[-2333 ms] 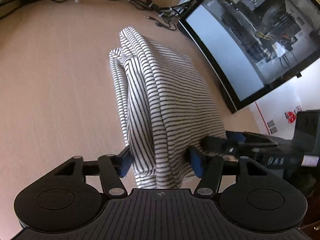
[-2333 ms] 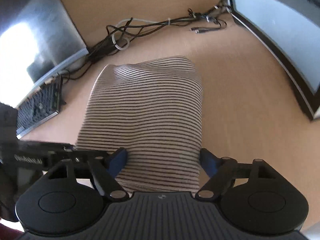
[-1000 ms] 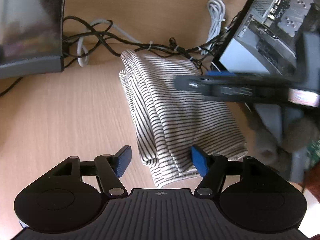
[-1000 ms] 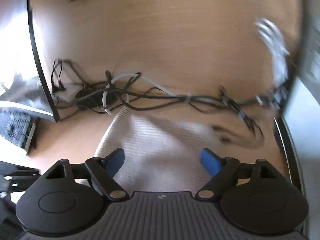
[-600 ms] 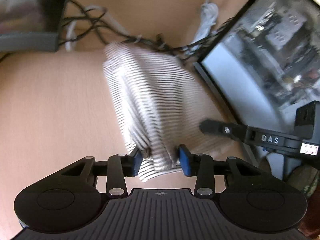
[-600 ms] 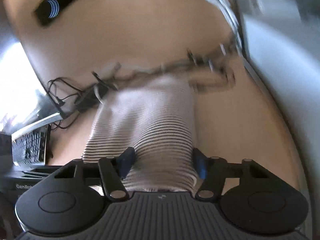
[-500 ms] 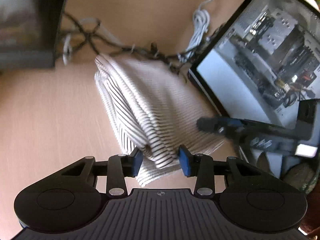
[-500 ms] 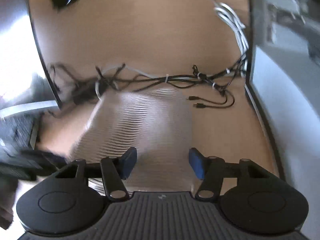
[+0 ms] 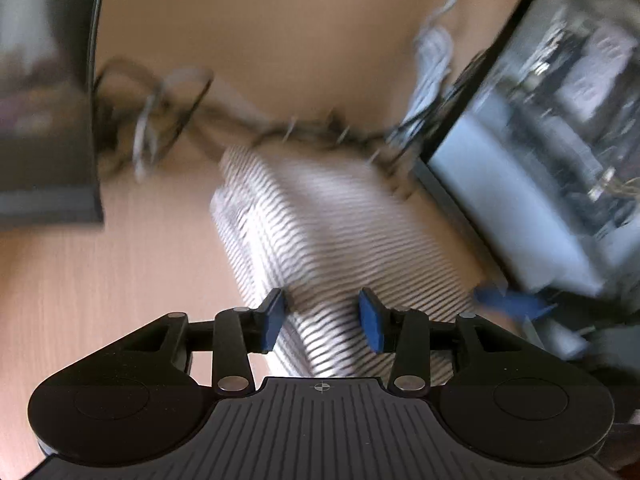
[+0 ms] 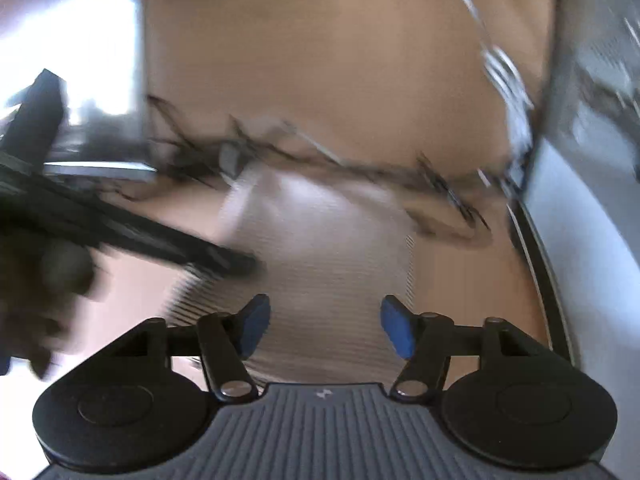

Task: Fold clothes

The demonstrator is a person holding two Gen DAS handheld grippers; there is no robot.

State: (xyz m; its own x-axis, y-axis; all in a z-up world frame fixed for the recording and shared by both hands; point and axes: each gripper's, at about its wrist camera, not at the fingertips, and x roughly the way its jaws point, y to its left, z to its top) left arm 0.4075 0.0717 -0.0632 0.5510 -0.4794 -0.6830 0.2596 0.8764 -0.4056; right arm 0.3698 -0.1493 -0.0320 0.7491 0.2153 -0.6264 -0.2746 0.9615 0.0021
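Worktop (image 9: pixel 100 280) cluttered, cables upper frame. Striped top (image 9: pixel 332 240): soft, light, folded thick; take near edge. Both hand-held grippers, left (image 9: pixel 322 316) and right (image 10: pixel 325 326), opening, cloth between, unpinched.

Both views are smeared by motion. The striped garment (image 9: pixel 340 240) keeps readable stripes only near the left hand-held gripper (image 9: pixel 322 318); toward its far end they wash into grey, and its near edge is hidden behind the gripper body. In the right wrist view the stripes are almost wholly lost. The cables (image 9: pixel 168 120) on the worktop (image 9: pixel 100 300) beyond it are streaks, so their number cannot be told. The monitor (image 9: pixel 540 152) on the right and the dark screen (image 9: pixel 44 120) on the left are cut off by the picture's edges. The left hand-held gripper crossing the right wrist view is a dark blur.
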